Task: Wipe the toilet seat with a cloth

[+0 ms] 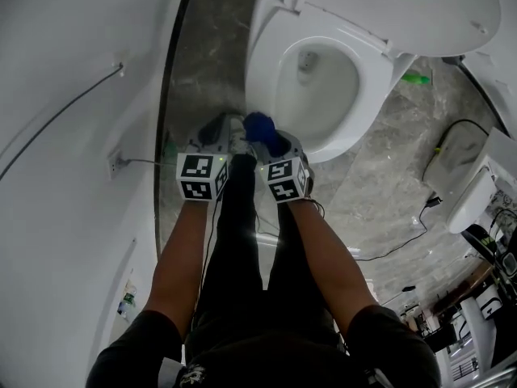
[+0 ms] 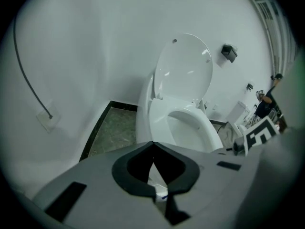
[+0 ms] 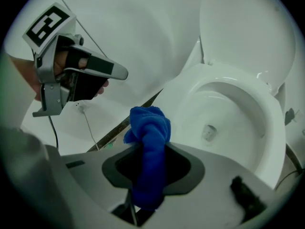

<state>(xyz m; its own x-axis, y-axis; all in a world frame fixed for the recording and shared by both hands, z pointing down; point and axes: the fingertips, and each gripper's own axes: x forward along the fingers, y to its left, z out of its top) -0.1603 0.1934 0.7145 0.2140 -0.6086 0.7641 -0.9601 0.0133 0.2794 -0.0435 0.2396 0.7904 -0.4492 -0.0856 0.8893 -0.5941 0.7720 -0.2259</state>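
**Head view:** Both grippers hung close together over the front rim of the open toilet. The right gripper [image 1: 271, 141] was clamped on a bunched blue cloth [image 1: 260, 126], held just above the near edge of the toilet seat [image 1: 265, 71] and not clearly touching it. The left gripper [image 1: 220, 132] sat just beside it with nothing in it. The lid [image 1: 388, 6] stood raised.

**Left gripper view:** The jaws were pressed together on nothing, and the seat [image 2: 202, 123] lay ahead and below.

**Right gripper view:** The cloth [image 3: 150, 123] stood pinched between the jaws, with a wad sticking out past the tips. The seat ring [image 3: 267, 109] curved off to the right.

To wipe well, the wad would likely need to come down flat on the ring, so that cloth and not jaw plastic met the surface. It should then follow the curve all the way round with steady pressure. The grip would have to stay firm so the cloth did not drag loose, and the empty left gripper should be kept clear of the path.

**Writing:** No brand or readable text appeared in any view. The marker cubes [image 1: 202, 176] carried only black-and-white square patterns.
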